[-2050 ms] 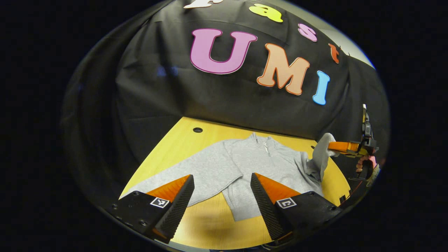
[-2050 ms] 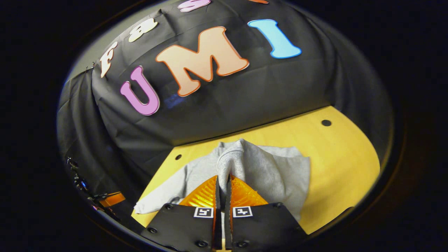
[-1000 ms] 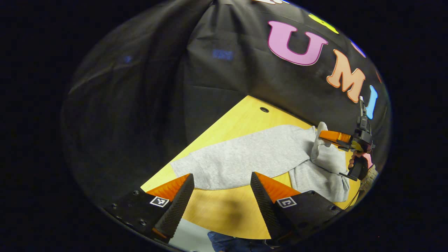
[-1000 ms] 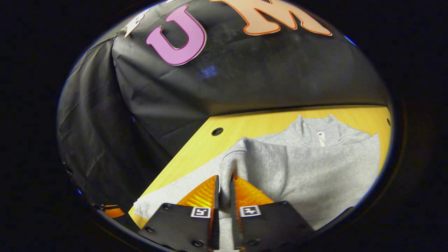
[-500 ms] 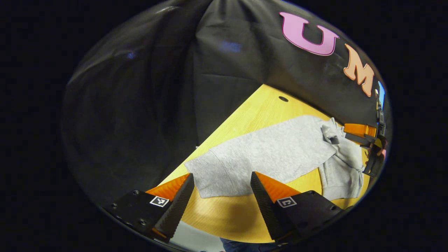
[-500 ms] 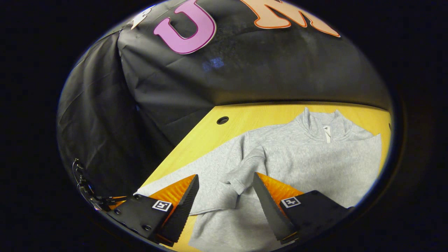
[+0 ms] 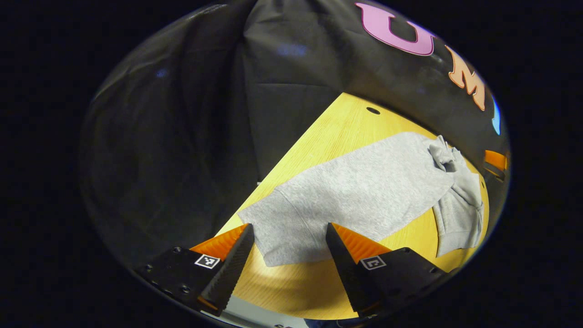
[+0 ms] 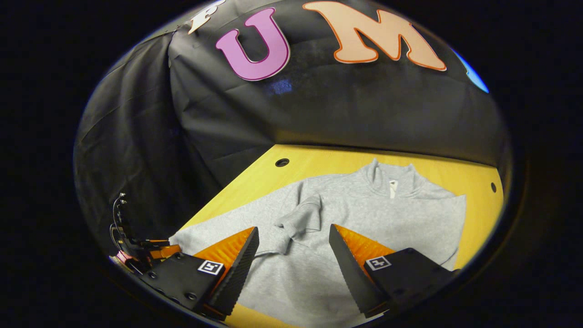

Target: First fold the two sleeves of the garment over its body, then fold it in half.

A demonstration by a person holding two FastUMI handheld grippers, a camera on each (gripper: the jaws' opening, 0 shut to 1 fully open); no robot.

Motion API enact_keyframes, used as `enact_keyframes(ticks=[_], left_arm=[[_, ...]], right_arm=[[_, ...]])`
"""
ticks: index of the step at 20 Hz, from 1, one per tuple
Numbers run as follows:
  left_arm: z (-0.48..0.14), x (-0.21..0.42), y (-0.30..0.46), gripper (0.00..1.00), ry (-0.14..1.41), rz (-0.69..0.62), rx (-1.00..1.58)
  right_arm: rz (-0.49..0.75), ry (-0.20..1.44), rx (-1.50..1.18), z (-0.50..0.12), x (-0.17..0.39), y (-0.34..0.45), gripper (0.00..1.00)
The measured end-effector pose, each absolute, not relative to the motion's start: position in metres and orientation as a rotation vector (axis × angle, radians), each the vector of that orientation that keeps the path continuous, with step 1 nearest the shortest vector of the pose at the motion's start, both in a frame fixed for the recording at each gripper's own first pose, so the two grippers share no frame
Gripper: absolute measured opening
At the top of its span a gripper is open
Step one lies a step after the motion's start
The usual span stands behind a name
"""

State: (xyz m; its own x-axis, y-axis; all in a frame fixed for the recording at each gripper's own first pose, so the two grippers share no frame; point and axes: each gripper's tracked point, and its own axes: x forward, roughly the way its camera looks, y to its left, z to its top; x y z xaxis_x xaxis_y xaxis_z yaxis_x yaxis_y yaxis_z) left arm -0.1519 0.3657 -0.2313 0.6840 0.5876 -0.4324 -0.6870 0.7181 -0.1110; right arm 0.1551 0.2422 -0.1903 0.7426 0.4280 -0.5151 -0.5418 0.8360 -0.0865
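Note:
A grey sweatshirt (image 8: 364, 214) with a short zip collar lies flat on the yellow table (image 8: 314, 164). One sleeve lies folded across its chest, its cuff (image 8: 298, 223) bunched near the middle. The other sleeve (image 7: 346, 196) stretches out flat toward the table's corner, its cuff end (image 7: 273, 228) just ahead of my left gripper (image 7: 289, 241), which is open with nothing between its fingers. My right gripper (image 8: 294, 243) is open above the sweatshirt's lower body, the folded cuff just beyond its tips. The left gripper (image 8: 155, 248) also shows at the right gripper view's lower left, and the right gripper's fingers (image 7: 495, 160) at the left gripper view's right edge.
Black cloth walls (image 7: 205, 114) close in the table at the back and side. Small round holes (image 8: 282, 162) sit in the tabletop near its far corners. The table's front edge (image 7: 273, 310) runs just below my left gripper.
My right gripper opened and let go of the sleeve, which now rests on the chest, and it has drawn back. My left gripper swung toward the outstretched sleeve's cuff.

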Motion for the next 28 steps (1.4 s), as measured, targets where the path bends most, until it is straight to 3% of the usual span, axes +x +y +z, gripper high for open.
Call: enact_keyframes(ticks=[2,3,4,8,9,11,12,14,15,21,28], left_arm=[[-0.235,-0.153,0.368,0.95,0.402,0.742,-0.254],[-0.236,-0.154,0.368,0.94,0.415,0.743,-0.231],[-0.234,-0.152,0.367,0.93,0.414,0.74,-0.22],[-0.231,-0.152,0.368,0.86,0.399,0.755,-0.24],[-0.23,-0.152,0.369,0.75,0.388,0.749,-0.243],[-0.228,-0.147,0.367,0.44,0.369,0.739,-0.251],[-0.228,-0.142,0.363,0.36,0.372,0.721,-0.25],[-0.231,-0.136,0.359,0.16,0.403,0.71,-0.242],[-0.232,-0.135,0.357,0.1,0.423,0.702,-0.237],[-0.224,-0.133,0.344,0.0,0.514,0.654,-0.208],[-0.167,-0.089,0.273,0.0,0.442,0.476,-0.212]], right_arm=[[0.513,0.495,-0.283,-0.179,0.146,0.22,0.97],[0.504,0.502,-0.293,-0.176,0.14,0.209,0.92],[0.495,0.508,-0.297,-0.172,0.133,0.198,0.97],[0.457,0.501,-0.304,-0.15,0.108,0.161,0.97],[0.447,0.496,-0.303,-0.146,0.102,0.153,0.97],[0.429,0.495,-0.279,-0.139,0.093,0.142,0.93],[0.421,0.498,-0.266,-0.138,0.089,0.138,0.97],[0.407,0.5,-0.246,-0.135,0.082,0.129,0.97],[0.402,0.499,-0.241,-0.133,0.079,0.126,0.97],[0.365,0.467,-0.215,-0.116,0.071,0.102,0.97],[0.329,0.449,-0.195,-0.105,0.059,0.07,0.97]])
